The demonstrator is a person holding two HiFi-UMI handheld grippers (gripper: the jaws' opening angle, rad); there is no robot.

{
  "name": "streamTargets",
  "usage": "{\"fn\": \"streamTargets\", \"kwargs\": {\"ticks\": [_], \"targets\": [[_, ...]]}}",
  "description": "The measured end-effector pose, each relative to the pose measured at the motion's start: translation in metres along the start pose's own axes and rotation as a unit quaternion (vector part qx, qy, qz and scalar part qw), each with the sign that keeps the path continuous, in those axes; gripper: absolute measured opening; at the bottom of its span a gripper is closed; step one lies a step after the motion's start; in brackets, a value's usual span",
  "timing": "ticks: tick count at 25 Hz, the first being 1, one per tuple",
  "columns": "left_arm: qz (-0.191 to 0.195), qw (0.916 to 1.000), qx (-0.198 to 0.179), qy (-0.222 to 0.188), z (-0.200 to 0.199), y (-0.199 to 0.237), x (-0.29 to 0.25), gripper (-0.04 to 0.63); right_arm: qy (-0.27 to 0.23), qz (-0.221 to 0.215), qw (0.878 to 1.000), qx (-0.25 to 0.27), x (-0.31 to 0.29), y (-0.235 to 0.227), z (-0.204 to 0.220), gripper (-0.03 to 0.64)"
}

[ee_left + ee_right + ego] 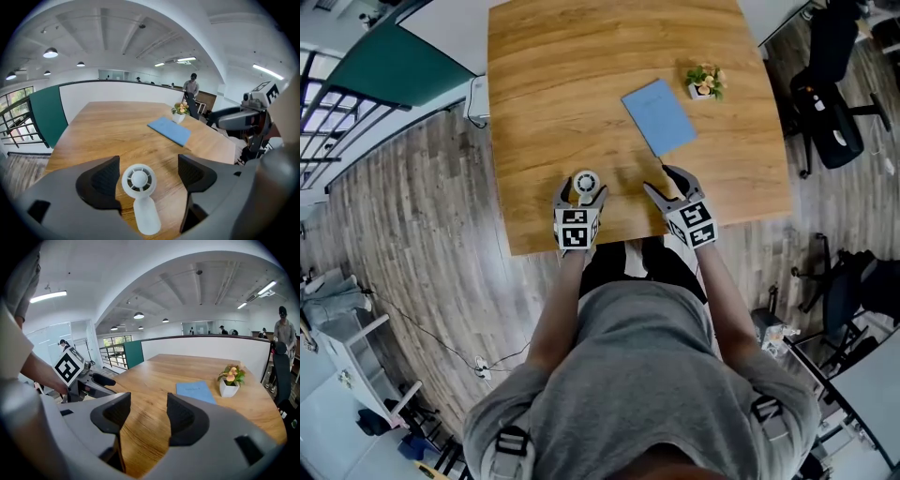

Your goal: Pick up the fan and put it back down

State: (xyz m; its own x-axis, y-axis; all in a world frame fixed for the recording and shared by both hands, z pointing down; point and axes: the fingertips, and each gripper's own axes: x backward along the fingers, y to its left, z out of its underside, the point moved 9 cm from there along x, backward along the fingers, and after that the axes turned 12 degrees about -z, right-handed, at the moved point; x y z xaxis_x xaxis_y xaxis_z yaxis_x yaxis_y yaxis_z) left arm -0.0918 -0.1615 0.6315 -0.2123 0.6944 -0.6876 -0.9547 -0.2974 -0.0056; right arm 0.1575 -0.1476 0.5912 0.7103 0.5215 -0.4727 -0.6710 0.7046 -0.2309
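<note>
Currently the person is standing at the near edge of the table, holding one claw in each hand just above the wood. The left claw is hanging with its jaws standing wide apart and gripping nothing. The white fan is lying on the table in the gap between them, handle pointing back toward the person, with clear space showing on its right side. Just beside it, the right claw is also holding its jaws apart, with only bare wood showing between them. Farther out, a blue booklet is lying flat on the table. Near the booklet's far corner, a small potted plant is sitting upright in a white pot.
</note>
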Motion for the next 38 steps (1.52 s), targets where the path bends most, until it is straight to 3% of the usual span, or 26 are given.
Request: {"fn": "streamTargets", "kwargs": {"ticks": [5,9,14,26,38], "targets": [[-0.037,0.9961,0.041,-0.069,-0.032,0.004,0.042,0.382,-0.017,-0.008,1.0,0.019,0.019,0.0,-0.013,0.245],[-0.059,0.9922,0.052,-0.097,-0.041,0.006,0.069,0.382,-0.032,-0.011,0.999,0.033,0.032,0.001,-0.025,0.245],[-0.082,0.9888,0.066,-0.106,-0.034,-0.003,0.091,0.382,-0.044,-0.018,0.997,0.055,0.051,-0.001,-0.036,0.245],[-0.11,0.9819,0.058,-0.143,-0.024,-0.033,0.133,0.382,-0.056,-0.05,0.993,0.09,0.07,0.002,-0.038,0.244],[-0.121,0.9807,0.065,-0.139,-0.01,-0.047,0.148,0.382,-0.049,-0.066,0.992,0.091,0.078,0.003,-0.025,0.242]]}}
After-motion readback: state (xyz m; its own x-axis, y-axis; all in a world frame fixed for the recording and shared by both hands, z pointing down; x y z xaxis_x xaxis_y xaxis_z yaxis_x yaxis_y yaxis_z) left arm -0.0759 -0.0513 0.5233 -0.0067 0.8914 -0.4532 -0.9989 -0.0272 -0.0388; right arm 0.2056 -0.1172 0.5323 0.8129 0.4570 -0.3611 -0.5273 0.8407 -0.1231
